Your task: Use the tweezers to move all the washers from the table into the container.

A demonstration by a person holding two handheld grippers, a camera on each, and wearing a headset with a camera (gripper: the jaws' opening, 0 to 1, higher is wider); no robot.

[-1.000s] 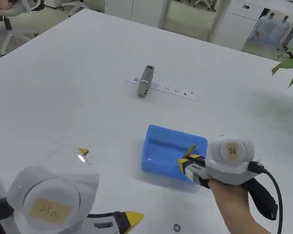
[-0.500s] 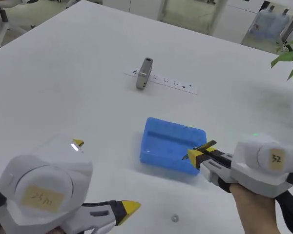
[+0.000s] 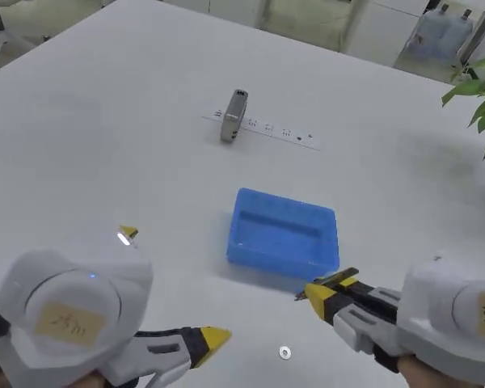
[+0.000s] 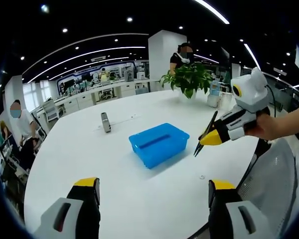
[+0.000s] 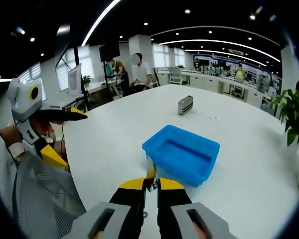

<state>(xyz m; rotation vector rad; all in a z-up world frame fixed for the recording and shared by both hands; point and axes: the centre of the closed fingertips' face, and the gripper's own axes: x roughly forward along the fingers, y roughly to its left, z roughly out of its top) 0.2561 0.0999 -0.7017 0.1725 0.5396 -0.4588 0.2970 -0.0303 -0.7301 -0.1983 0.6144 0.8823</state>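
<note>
We have drawn our right gripper (image 3: 327, 292), jaws clamped on the tweezers (image 4: 205, 133), back from the container (image 3: 283, 228) toward the near washer (image 3: 284, 352); left gripper (image 4: 153, 184) jaws gape empty.

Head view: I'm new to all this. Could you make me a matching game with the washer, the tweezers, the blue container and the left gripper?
Things:
1. washer
2. tweezers
3. container
4. left gripper

States:
A. open, holding nothing
B. blue
C. clamped in the shut right gripper
D. lying loose on the table, nearer the person than the container

Pairs: 1-D, 2-C, 3-B, 4-A
</note>
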